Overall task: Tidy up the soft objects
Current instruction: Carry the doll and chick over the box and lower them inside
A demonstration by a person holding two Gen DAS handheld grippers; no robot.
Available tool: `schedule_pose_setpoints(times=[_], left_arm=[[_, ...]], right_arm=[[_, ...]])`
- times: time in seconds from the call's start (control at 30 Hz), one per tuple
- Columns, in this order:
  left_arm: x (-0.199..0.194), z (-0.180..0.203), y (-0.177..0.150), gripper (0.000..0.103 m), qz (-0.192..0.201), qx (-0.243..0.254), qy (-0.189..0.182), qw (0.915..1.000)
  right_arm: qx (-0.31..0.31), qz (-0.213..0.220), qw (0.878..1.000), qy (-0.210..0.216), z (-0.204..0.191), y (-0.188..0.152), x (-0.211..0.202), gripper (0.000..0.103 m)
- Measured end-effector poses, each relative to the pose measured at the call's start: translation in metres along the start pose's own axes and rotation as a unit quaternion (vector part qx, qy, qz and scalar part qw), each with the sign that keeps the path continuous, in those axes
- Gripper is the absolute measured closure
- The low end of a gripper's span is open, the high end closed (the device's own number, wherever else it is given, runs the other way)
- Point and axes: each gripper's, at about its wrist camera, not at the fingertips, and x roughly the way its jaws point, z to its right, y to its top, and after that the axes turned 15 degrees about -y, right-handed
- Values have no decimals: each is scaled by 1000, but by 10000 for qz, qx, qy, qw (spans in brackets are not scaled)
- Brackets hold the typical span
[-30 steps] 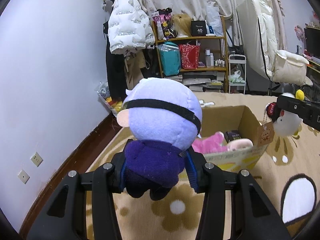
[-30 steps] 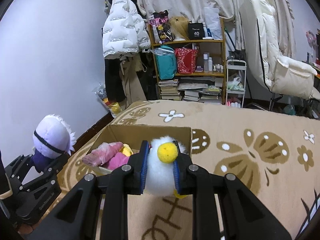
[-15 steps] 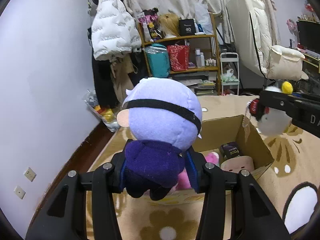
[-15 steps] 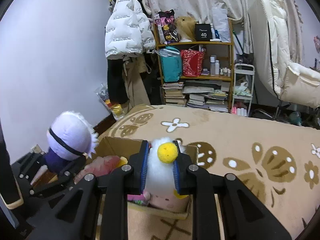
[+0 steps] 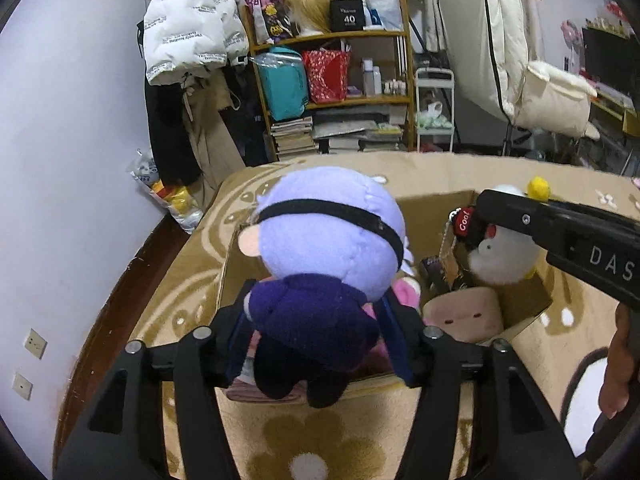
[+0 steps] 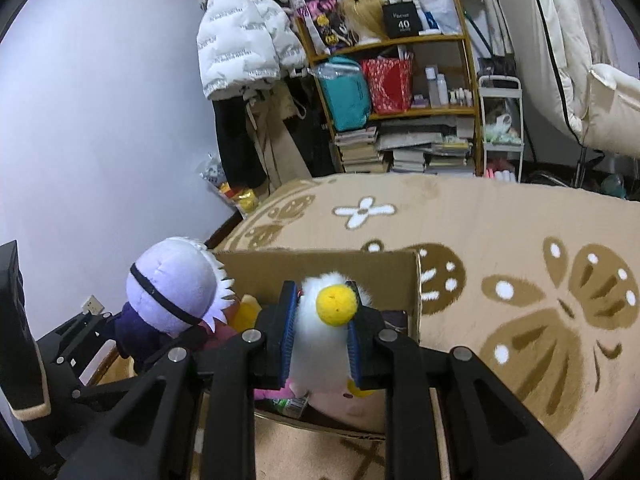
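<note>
A plush doll (image 5: 328, 232) with a lilac head, black blindfold and purple body sits between the jaws of my left gripper (image 5: 316, 344), above the near left part of an open cardboard box (image 5: 436, 216). The jaws are opening and the blue pads stand slightly off the doll's body. My right gripper (image 6: 320, 344) is shut on a white fluffy duck plush (image 6: 320, 336) with a yellow beak, held over the box (image 6: 320, 268). In the left wrist view the duck (image 5: 504, 256) hangs over the box's right side. A beige toast plush (image 5: 464, 314) and pink soft toys lie inside.
The box stands on a tan flower-patterned rug (image 6: 520, 240) near the wall on the left. Behind are a cluttered wooden shelf (image 5: 340, 92), a hanging white puffer jacket (image 5: 188, 28) and a white chair (image 5: 552, 96). A hand (image 5: 620, 364) holds the right gripper.
Both grippers have moved forward and lower, from beside the box to over it. The left jaws have spread away from the doll's body. The right gripper still clamps the duck.
</note>
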Motion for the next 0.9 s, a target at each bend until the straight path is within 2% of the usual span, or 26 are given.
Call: schedule_pose_setpoints(times=[0.37,0.4,0.47,0.67,0.8,0.87,0.9], left_arm=[[14,1,-6,34,-213,72,157,9996],[14,1,-6,32,-218,66,161,9996],[15,0,-5,21,-226,42,160,9996],[10,-5,-5,14,-126,-61,180,9997],[7,-8,-4,11,-87,-131,233,9996],[4,-9,-4,10,-71,-151,257,9995],[3,-10,-4,10,-71,-159,274,9995]], right_arm=[[-117,-148,9997,-158,2,-6,6,76],[-135,-157,9997,-149,2,-7,6,76],[-177,-177,9996,-155,0,-8,7,76],[-241,-222,9994,-148,-2,-11,8,72],[-227,-151,9995,-130,-2,-10,3,47],[-192,-136,9996,-150,-2,-10,0,41],[-185,-136,9996,-165,-2,-10,-1,35]])
